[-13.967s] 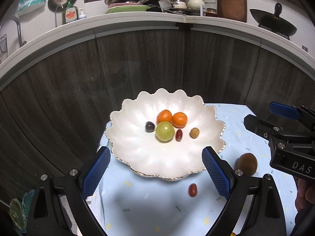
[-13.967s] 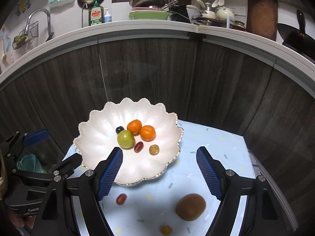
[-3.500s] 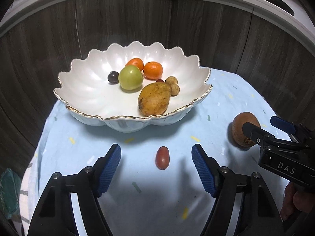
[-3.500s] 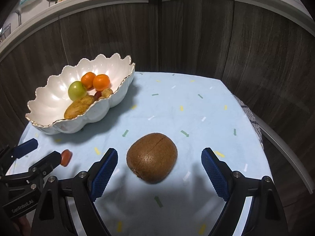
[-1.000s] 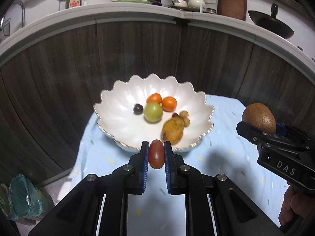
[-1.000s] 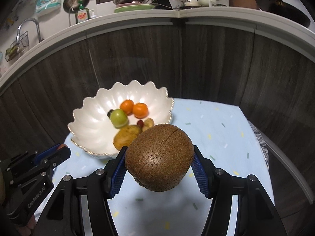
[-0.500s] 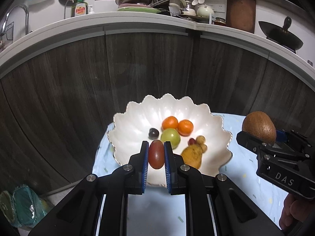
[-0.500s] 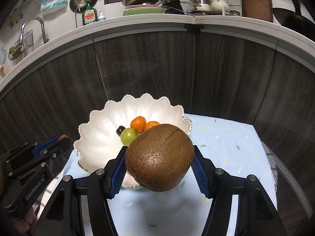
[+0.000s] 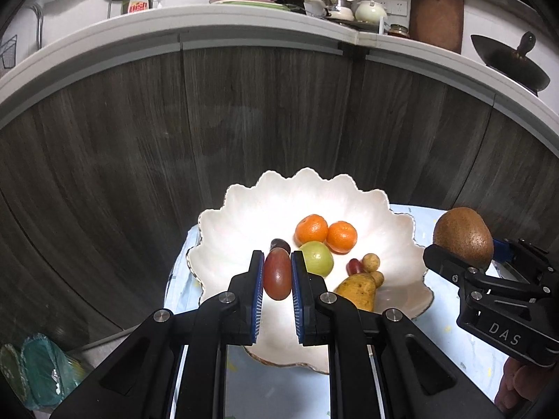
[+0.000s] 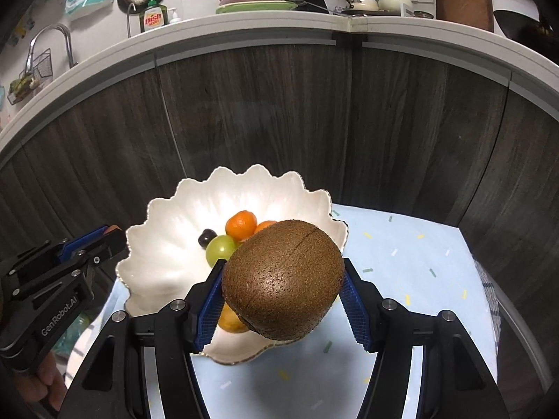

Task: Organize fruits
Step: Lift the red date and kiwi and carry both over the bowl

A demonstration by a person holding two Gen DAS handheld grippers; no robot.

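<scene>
A white scalloped bowl (image 9: 237, 230) stands on a light blue cloth; it also shows in the right wrist view (image 10: 167, 241). It holds two oranges (image 9: 311, 228), a green fruit (image 9: 317, 257), a dark grape (image 9: 279, 243), a yellow-brown fruit (image 9: 356, 291) and small fruits. My left gripper (image 9: 276, 274) is shut on a red cherry tomato (image 9: 277, 274), held over the bowl's near left part. My right gripper (image 10: 283, 281) is shut on a brown kiwi (image 10: 283, 279), held over the bowl's near right edge. The kiwi also shows in the left wrist view (image 9: 463, 235).
The light blue cloth (image 10: 412, 265) covers a small table in front of dark wood panels (image 9: 244, 111). A white counter above holds dish soap (image 10: 153, 17), pots and crockery. A teal bag (image 9: 42, 373) lies at the lower left.
Both grippers moved forward and toward the bowl with their fruit. The tomato now hangs over the bowl's inside; the kiwi sits closer over the bowl's edge.
</scene>
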